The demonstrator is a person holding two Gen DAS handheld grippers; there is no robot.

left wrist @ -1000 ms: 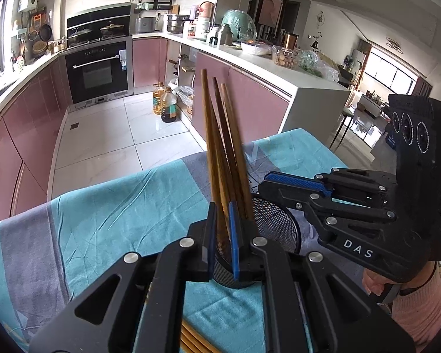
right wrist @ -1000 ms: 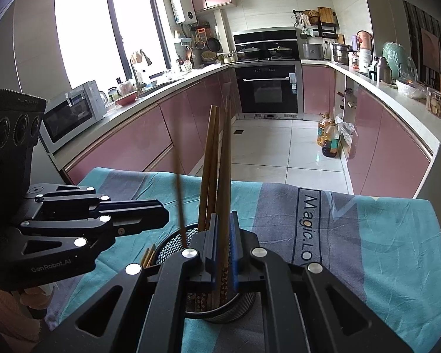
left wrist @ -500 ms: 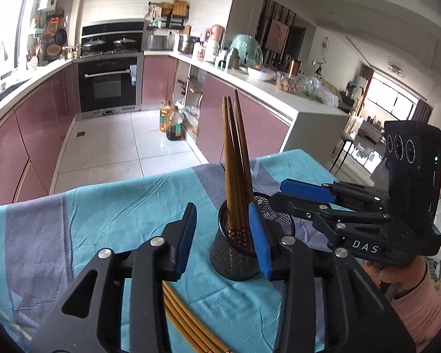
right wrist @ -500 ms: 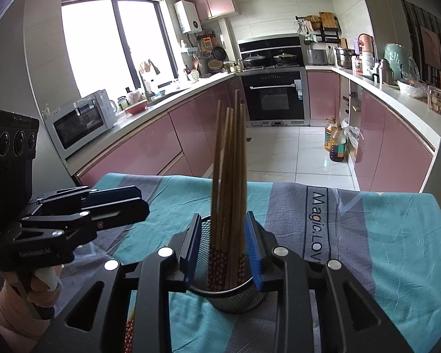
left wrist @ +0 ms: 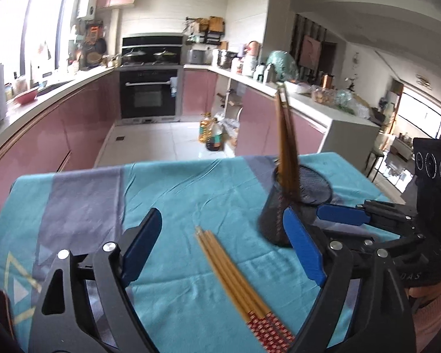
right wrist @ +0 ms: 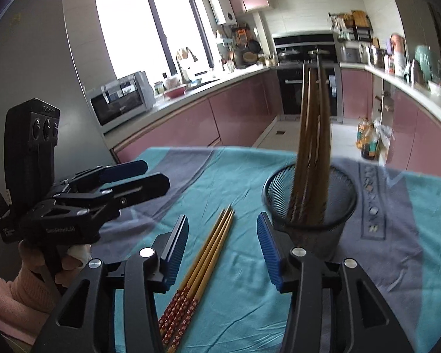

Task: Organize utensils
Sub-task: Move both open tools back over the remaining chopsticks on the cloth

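1. So here we've got a black wire-mesh cup holder [right wrist: 310, 206] standing upright on the teal and grey tablecloth [left wrist: 167, 194], with a bundle of brown wooden chopsticks [right wrist: 311, 153] standing in it, tips up. They look blurry in both views.
2. A second bunch of lighter bamboo chopsticks with red patterned ends [right wrist: 203, 264] lies flat on the cloth, just beside the holder, not touching it as far as we can tell.
3. Our left gripper [left wrist: 220, 250] has just been opening, and its blue pads are spread wide with nothing gripped. The flat bunch lies on the cloth between and below the jaws.
4. Our right gripper [right wrist: 222, 250] has also just been opening. It sits about halfway apart and is empty, and the same flat chopsticks lie between its jaws, untouched.
5. The holder sits just off the right pad [right wrist: 269, 250] of the right gripper.
6. A hand in a pink sleeve [right wrist: 17, 288] holds the left gripper's handle.
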